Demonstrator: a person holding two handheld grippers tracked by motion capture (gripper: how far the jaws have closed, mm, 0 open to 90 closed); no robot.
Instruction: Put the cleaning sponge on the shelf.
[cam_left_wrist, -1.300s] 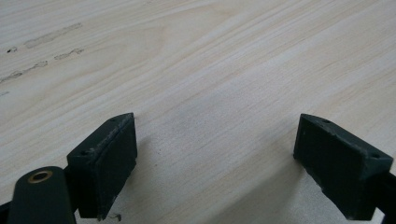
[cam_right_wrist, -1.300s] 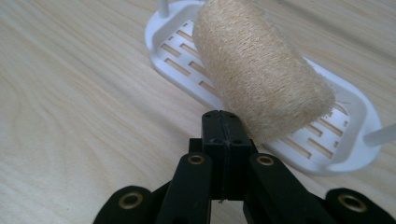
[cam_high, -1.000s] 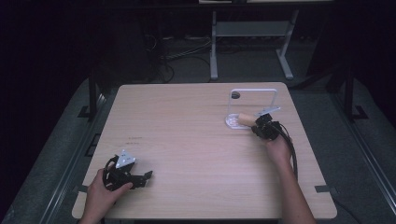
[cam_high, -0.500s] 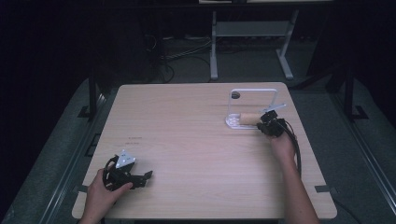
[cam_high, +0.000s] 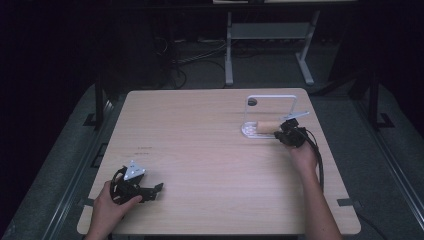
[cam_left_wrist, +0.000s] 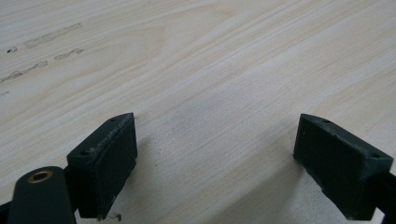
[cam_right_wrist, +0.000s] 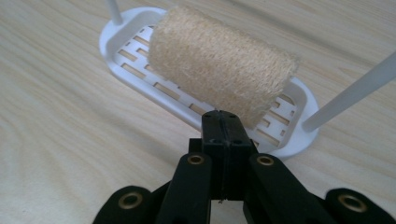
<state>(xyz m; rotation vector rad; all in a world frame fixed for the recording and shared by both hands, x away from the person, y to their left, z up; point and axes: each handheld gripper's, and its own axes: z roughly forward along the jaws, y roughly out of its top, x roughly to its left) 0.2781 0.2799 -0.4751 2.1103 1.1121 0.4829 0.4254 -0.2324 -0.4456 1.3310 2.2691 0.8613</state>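
Observation:
A tan, rough loofah roll (cam_right_wrist: 219, 70) lies on its side on a white slotted tray (cam_right_wrist: 299, 135), between thin white uprights. My right gripper (cam_right_wrist: 222, 116) is shut with nothing between its pads, its tip just short of the roll's near end. In the high view the roll (cam_high: 265, 127) sits at the table's right rear, under a white wire frame (cam_high: 272, 97), with the right gripper (cam_high: 281, 134) beside it. My left gripper (cam_high: 154, 191) rests at the front left. Its jaws (cam_left_wrist: 215, 158) stand wide open over bare wood.
The light wooden table (cam_high: 210, 140) is bare between the two hands, with faint marks (cam_high: 142, 150) at the left. Dark floor, cables and a grey metal stand (cam_high: 265, 35) lie beyond the far edge.
The right gripper has edged slightly to the right near the roll's end. The left hand has stayed still.

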